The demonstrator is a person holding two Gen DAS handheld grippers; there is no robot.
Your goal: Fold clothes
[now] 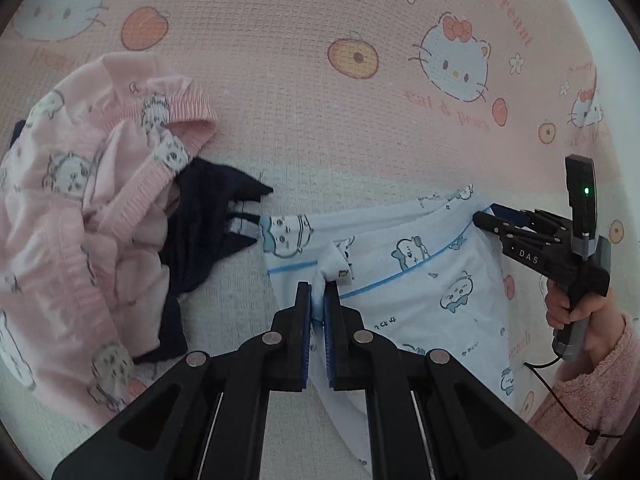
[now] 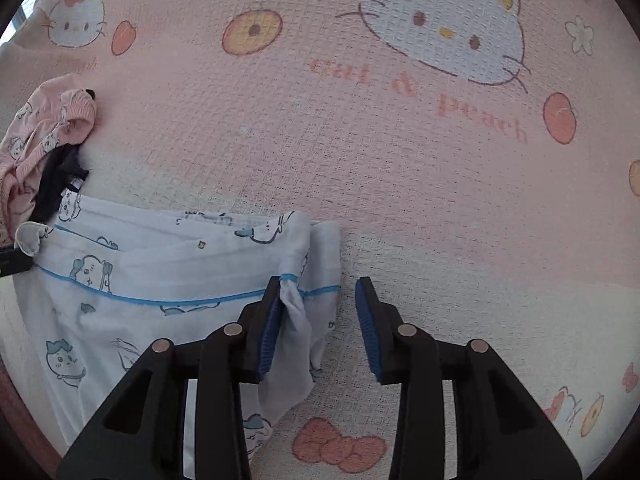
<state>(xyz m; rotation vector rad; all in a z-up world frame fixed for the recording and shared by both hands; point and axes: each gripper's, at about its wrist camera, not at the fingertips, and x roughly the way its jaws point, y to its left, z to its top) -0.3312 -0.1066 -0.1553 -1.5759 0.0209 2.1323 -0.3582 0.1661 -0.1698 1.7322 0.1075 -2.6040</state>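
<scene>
A white garment point(image 1: 420, 276) with blue piping and small cartoon prints lies partly folded on the bed. My left gripper point(image 1: 318, 292) is shut on a bunched fold at its near left edge. In the left wrist view my right gripper point(image 1: 486, 213) reaches the garment's right edge. In the right wrist view the white garment point(image 2: 160, 264) spreads to the left. There my right gripper point(image 2: 319, 284) stands with its jaws apart; a flap of the cloth hangs against the left pad point(image 2: 269, 332), and the right pad is clear of it.
A crumpled pink garment point(image 1: 80, 208) with elastic cuffs and a dark navy garment point(image 1: 208, 216) lie heaped at the left. A pink sheet point(image 1: 280, 80) printed with cats and peaches covers the surface. A hand point(image 1: 576, 312) in a fluffy pink sleeve holds the right gripper's handle.
</scene>
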